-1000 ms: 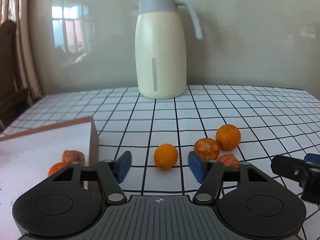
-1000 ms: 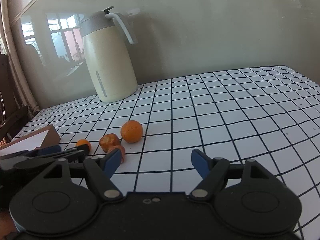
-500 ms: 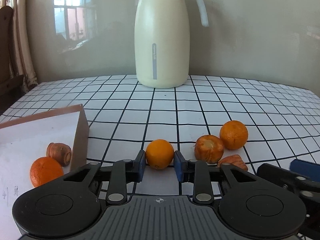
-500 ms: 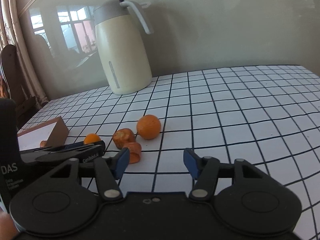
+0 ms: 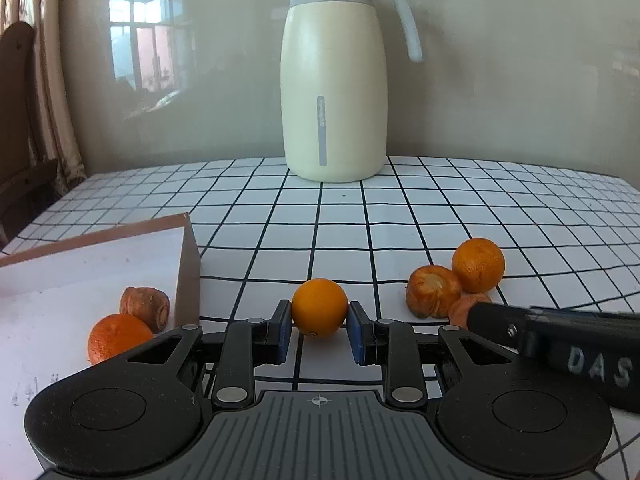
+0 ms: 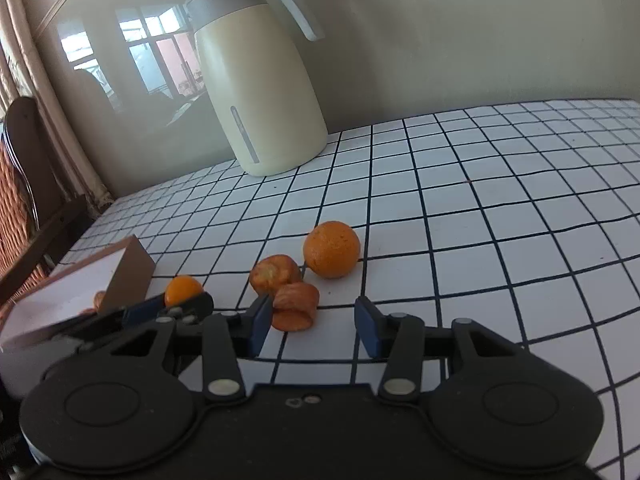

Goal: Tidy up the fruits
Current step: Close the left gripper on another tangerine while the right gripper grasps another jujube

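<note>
Gripping small orange [image 5: 319,307] between both pads: left gripper [image 5: 319,333], closed on fruit. Right gripper [image 6: 313,325] fingers parted, empty; peeled piece [image 6: 295,306] just beside left finger.

You get soft, even daylight, both views sharp. Window reflection glares on glossy grey-green wall [image 5: 168,92] behind tall cream thermos jug w/ grey lid [image 5: 334,76]. Faint shadows under fruit. Fisheye bends black-grid white tablecloth [image 6: 500,208] lines at edges; dark vignette in corners.
</note>
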